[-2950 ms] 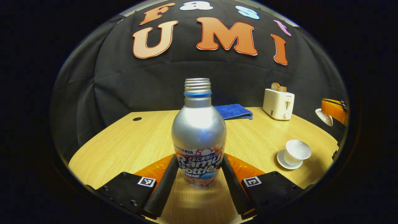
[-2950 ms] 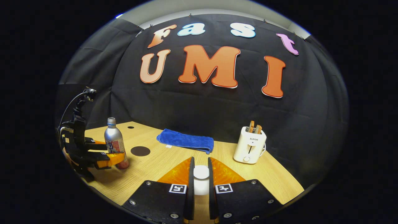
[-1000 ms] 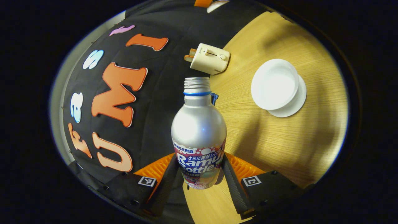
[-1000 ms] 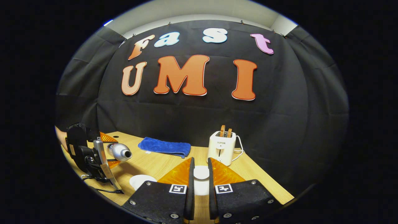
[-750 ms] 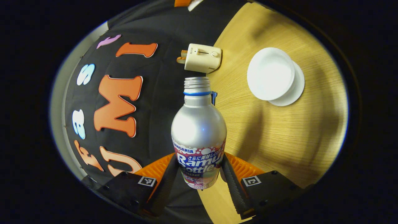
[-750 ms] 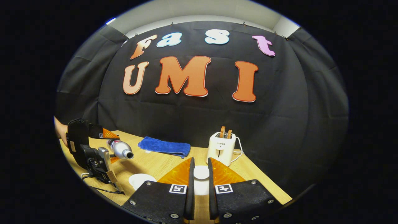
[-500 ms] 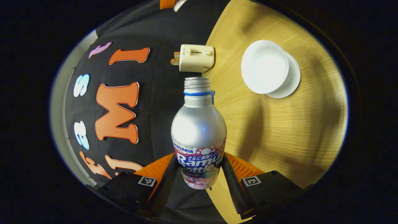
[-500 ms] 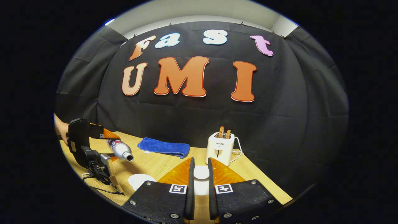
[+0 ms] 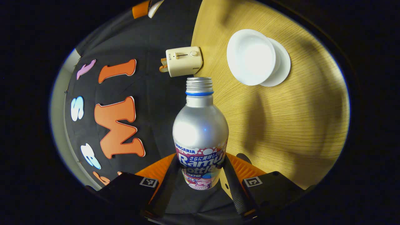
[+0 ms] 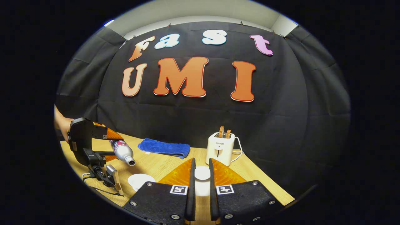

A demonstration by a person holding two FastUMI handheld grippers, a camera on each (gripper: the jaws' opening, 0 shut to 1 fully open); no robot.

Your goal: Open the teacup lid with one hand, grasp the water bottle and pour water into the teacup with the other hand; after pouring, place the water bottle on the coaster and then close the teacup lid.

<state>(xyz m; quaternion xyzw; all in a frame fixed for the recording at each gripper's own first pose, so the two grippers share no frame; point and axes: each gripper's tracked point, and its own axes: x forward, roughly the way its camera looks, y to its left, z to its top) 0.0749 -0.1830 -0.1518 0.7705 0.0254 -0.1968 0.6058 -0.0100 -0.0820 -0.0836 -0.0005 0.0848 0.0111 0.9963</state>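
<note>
The pale wooden table (image 10: pixel 150 164) carries everything, with a cream toaster (image 10: pixel 220 148) and a folded blue towel (image 10: pixel 164 147) along its far edge, out of my way. My left tongs (image 9: pixel 200 175) clamp the label end of the silver metal water bottle (image 9: pixel 200 131), tipped so its open threaded neck leans toward the white porcelain teacup (image 9: pixel 251 57) on its white saucer (image 9: pixel 281 67); I judge the mouth is not yet over the bowl. My right tongs (image 10: pixel 200 182), closed narrow on the small white teacup lid (image 10: pixel 202 172), hold it up at the right so the cup stays open for pouring.
</note>
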